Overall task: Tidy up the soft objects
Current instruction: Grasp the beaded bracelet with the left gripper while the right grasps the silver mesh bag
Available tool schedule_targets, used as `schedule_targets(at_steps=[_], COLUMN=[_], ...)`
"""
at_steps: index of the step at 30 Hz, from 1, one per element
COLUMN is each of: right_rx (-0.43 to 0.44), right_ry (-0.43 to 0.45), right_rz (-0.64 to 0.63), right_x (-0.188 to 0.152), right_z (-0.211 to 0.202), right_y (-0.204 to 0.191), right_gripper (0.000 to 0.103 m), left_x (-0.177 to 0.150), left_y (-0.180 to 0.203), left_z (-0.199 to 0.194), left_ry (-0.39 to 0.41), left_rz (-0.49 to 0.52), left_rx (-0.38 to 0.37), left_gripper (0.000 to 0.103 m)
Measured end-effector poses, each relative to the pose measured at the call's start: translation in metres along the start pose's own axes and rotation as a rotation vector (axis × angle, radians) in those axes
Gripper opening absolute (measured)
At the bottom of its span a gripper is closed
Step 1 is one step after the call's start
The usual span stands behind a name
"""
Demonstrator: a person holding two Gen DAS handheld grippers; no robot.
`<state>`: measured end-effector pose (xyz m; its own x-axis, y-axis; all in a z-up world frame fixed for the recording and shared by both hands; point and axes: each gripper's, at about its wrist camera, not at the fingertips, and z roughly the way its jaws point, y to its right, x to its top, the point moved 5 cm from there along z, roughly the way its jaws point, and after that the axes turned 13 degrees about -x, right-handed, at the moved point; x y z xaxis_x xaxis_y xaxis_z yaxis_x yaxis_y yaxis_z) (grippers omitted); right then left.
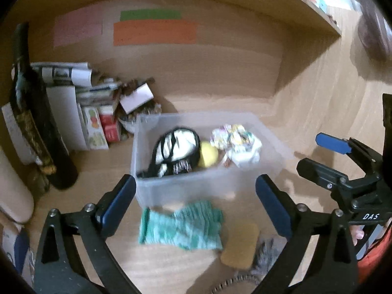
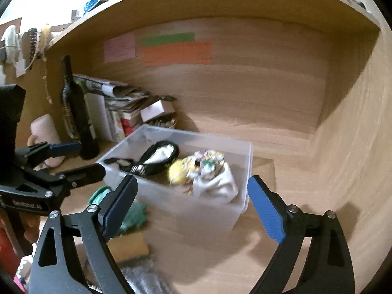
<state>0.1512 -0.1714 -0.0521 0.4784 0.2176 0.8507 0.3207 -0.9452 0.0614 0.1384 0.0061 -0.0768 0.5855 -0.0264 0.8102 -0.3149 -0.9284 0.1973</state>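
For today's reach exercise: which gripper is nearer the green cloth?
Left. The left gripper hangs right over the green cloth; the right gripper faces the bin, the cloth off to its left.

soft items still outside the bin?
3, all in front of the clear bin: green knit cloth, tan sponge at its right, grey fuzzy item behind the sponge. More may sit below frame.

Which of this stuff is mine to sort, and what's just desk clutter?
Job:
clear bin
black-and-white pouch
yellow ball
patterned cloth
green cloth
tan sponge
grey fabric

Clutter:
dark bottle
stacked papers and boxes
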Motion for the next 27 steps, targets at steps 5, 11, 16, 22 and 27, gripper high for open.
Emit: schedule_targets(at_steps=[5, 11, 16, 22, 27], right_rx=[0.002, 0.054, 0.100, 0.142, 0.173], right_ry=[-0.066, -0.153, -0.183, -0.226, -0.258], right_rz=[-0.018, -0.008, -0.024, -0.053, -0.074], right_x=[-0.035, -0.075, -0.093, -0.106, -0.114], right_z=[0.000, 0.002, -0.001, 0.001, 0.005], right_y=[-0.002, -0.012, -0.025, -0.042, -0.049], right_gripper=[0.091, 0.091, 0.091, 0.089, 0.067], left_x=[-0.033, -0.071, -0.094, -0.112, -0.122], left_y=[0.014, 0.012, 0.009, 0.010, 0.017], left_z=[-0.004, -0.009, -0.011, -0.007, -0.001], left_ry=[-0.026, -0.075, -0.128, -0.175, -0.204], left_rz=[0.025, 0.003, -0.020, -0.052, -0.018], left_rx=[0.000, -0.005, -0.028, -0.071, -0.084], left_gripper=[0.099, 0.096, 0.083, 0.062, 0.044])
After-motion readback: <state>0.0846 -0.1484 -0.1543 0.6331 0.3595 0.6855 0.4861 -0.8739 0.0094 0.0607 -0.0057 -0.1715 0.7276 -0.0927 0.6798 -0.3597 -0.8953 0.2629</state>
